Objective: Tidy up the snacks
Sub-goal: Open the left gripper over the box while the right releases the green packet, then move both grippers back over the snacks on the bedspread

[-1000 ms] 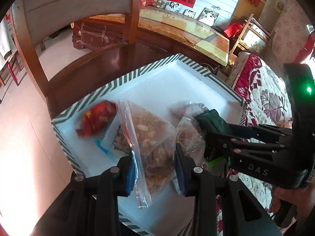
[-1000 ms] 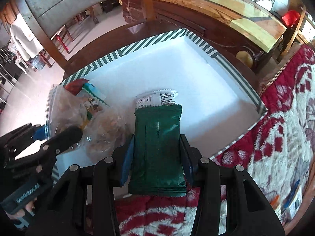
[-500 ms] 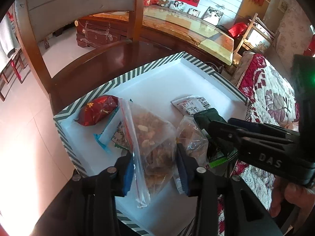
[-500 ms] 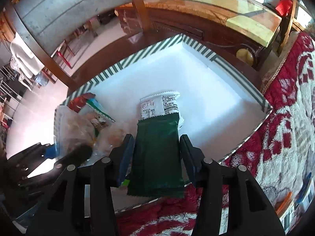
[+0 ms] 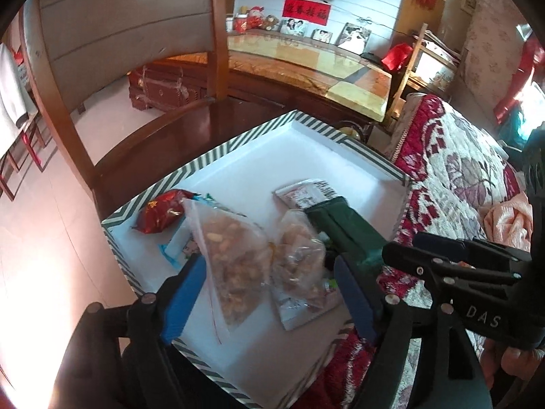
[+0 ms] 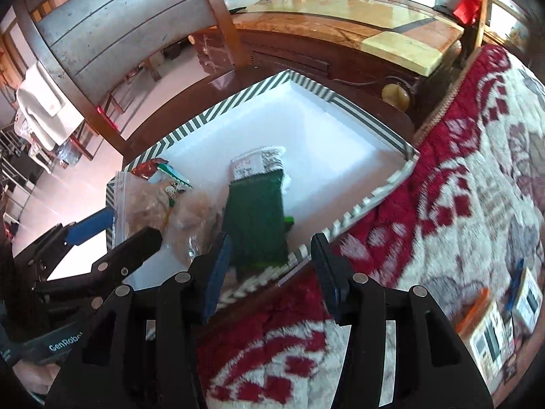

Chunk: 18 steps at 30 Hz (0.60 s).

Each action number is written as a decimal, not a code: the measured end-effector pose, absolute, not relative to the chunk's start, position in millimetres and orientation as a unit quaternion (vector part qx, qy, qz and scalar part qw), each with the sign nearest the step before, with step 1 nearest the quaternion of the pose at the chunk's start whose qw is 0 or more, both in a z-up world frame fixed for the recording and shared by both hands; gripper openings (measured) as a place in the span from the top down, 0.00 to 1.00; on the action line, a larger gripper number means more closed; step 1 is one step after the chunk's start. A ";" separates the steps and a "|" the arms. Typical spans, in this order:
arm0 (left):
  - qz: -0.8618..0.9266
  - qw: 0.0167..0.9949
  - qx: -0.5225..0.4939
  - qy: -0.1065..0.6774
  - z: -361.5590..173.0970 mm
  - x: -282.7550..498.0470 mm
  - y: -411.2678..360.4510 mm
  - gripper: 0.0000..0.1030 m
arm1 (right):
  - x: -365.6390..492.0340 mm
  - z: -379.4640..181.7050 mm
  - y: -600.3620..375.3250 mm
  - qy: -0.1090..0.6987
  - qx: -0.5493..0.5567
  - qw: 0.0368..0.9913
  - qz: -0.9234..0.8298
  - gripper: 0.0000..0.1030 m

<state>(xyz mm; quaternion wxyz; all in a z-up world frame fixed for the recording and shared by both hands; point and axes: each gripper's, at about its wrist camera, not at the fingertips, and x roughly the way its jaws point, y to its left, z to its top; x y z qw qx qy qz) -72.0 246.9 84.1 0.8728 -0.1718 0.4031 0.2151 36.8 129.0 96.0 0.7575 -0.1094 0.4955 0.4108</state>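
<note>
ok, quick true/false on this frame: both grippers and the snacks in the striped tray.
1. The left gripper is open, with the clear bag of nuts lying between its fingers. True.
2. The right gripper is shut on the green packet. False: it is open, and the packet lies in the striped tray, its near end at the tray's near rim.
3. A red snack pack lies near the tray's left corner. True.
4. The tray sits on the quilt. False: it rests on a dark wooden chair seat, beside the quilt.
</note>
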 end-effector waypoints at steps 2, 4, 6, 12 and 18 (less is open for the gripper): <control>0.209 0.876 -0.165 0.402 86.2 -70.8 239.7 0.22 | 34.5 96.3 119.3 0.495 -0.105 0.762 0.405 0.53; 0.202 0.878 -0.160 0.404 87.8 -68.5 232.0 0.22 | 32.9 96.6 110.0 0.495 -0.100 0.764 0.401 0.53; 0.193 0.881 -0.153 0.405 89.1 -66.2 222.3 0.22 | 31.0 96.5 100.3 0.495 -0.099 0.767 0.396 0.53; 0.169 0.886 -0.134 0.410 90.5 -59.5 192.9 0.21 | 27.4 94.4 63.9 0.498 -0.085 0.777 0.376 0.53; 0.144 0.890 -0.117 0.416 89.4 -52.3 162.7 0.21 | 26.5 88.4 21.9 0.504 -0.069 0.787 0.348 0.53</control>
